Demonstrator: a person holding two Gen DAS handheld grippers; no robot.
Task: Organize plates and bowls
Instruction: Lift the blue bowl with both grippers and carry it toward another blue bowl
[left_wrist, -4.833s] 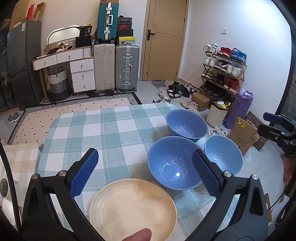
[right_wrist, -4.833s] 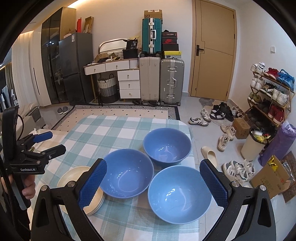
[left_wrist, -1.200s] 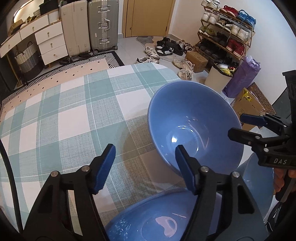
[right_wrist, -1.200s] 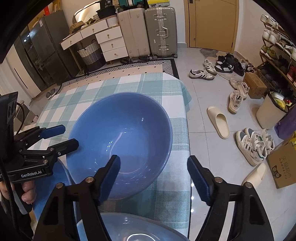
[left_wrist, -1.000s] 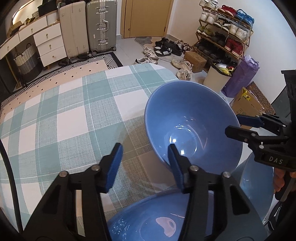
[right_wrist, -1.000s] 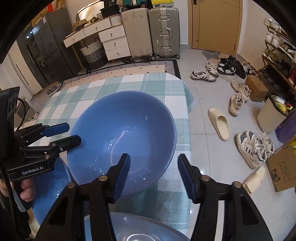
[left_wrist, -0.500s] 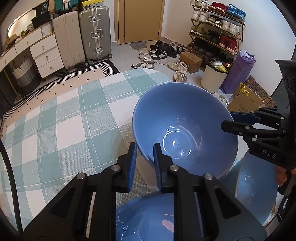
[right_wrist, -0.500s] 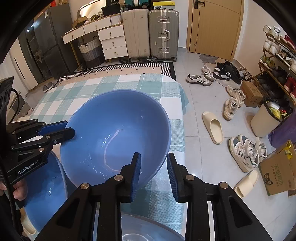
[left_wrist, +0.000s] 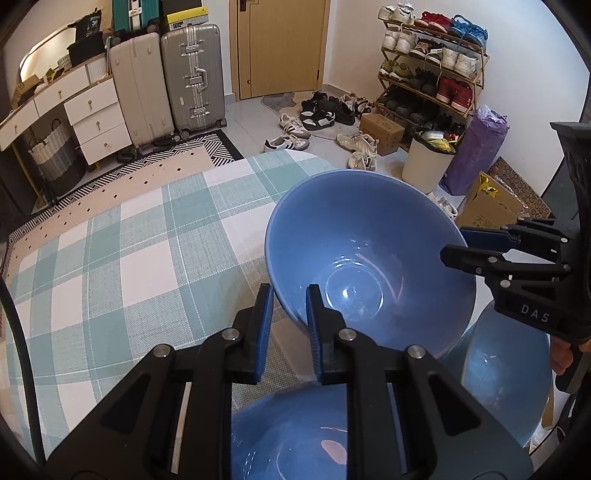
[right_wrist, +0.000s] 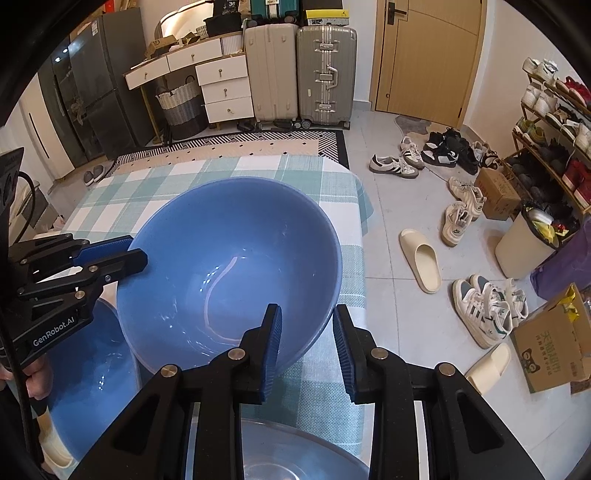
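I am holding the far blue bowl (left_wrist: 369, 266) from both sides, and it is sitting tilted above the checked tablecloth (left_wrist: 129, 251). My left gripper (left_wrist: 290, 295) is pinching the bowl's near-left rim, its jaws drawn in close with one blue pad (left_wrist: 264, 321) outside the wall and the other inside. My right gripper (right_wrist: 306, 325) is closing on the opposite rim; one pad (right_wrist: 273, 339) is lying against the inner wall, while the outer pad (right_wrist: 341, 347) is standing slightly off the outside, so I cannot tell whether the grip is firm there. In the left wrist view the right gripper's fingers are reaching over the bowl's right edge.

Two more blue bowls are crowding the space beneath: one (left_wrist: 295, 432) is lying directly under my left gripper's frame, and another (left_wrist: 506, 376) is sitting just beside it to the right, partly hidden under the held bowl. A cream plate edge (right_wrist: 55, 454) is peeking out at the lower left of the right wrist view. Beyond the table, suitcases (right_wrist: 301, 70), a white drawer unit (right_wrist: 221, 88), a shoe rack (left_wrist: 432, 70) and loose shoes (right_wrist: 461, 214) are filling the floor.
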